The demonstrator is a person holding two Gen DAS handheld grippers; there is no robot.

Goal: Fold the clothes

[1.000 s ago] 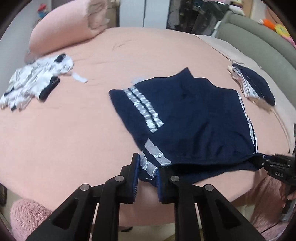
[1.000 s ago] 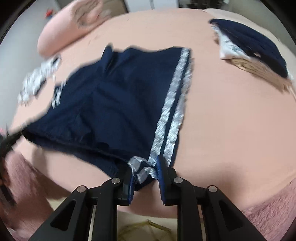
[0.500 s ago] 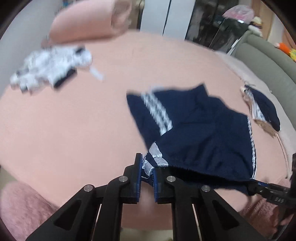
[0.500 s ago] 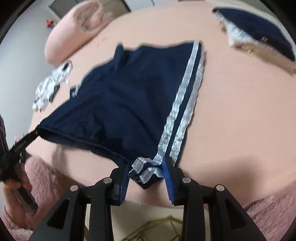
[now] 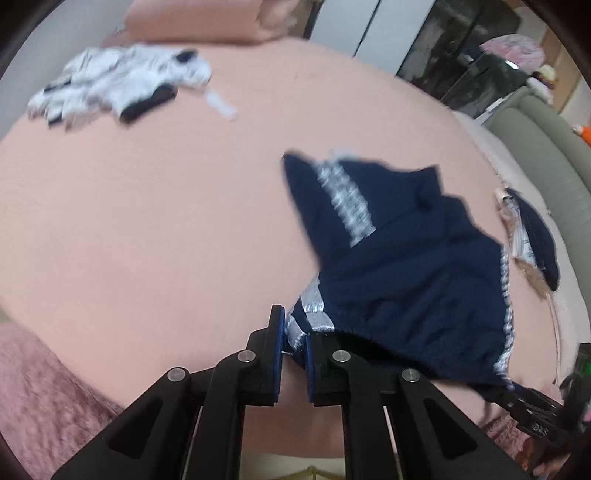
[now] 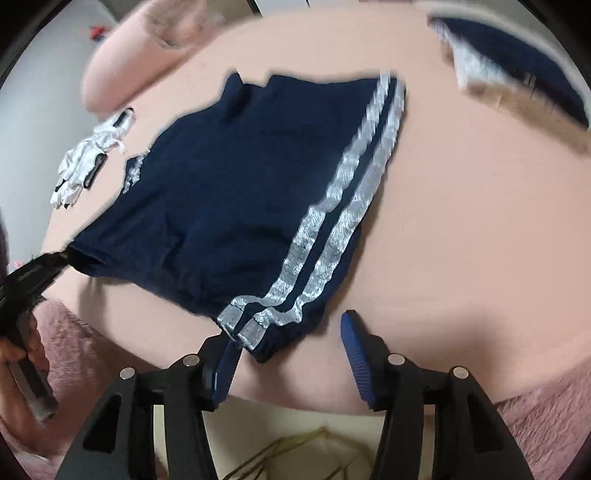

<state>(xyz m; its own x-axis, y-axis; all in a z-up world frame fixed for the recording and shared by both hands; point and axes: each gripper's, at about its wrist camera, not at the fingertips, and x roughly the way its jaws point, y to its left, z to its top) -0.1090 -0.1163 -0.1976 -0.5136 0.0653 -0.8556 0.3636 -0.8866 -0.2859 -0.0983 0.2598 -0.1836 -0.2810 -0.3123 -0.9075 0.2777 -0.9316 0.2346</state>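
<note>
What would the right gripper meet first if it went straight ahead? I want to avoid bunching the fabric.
Probably the waistband corner of the navy shorts, which lies between the open right gripper fingers; depth is unclear.

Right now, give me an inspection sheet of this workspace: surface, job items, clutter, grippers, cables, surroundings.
Surface: pink bed sheet, smooth where bare.
Job's things: navy shorts with silver side stripes, spread flat, waistband at the near edge.
Clutter: crumpled white and black garment far left; folded pile of navy and light clothes far right; rolled pink blanket at the far end.
Grippers: left gripper shut on the shorts' waistband corner; right gripper open, the other waistband corner lying between its jaws.
Cables: nothing seen.
Surroundings: grey sofa and dark cabinet beyond the bed.
</note>
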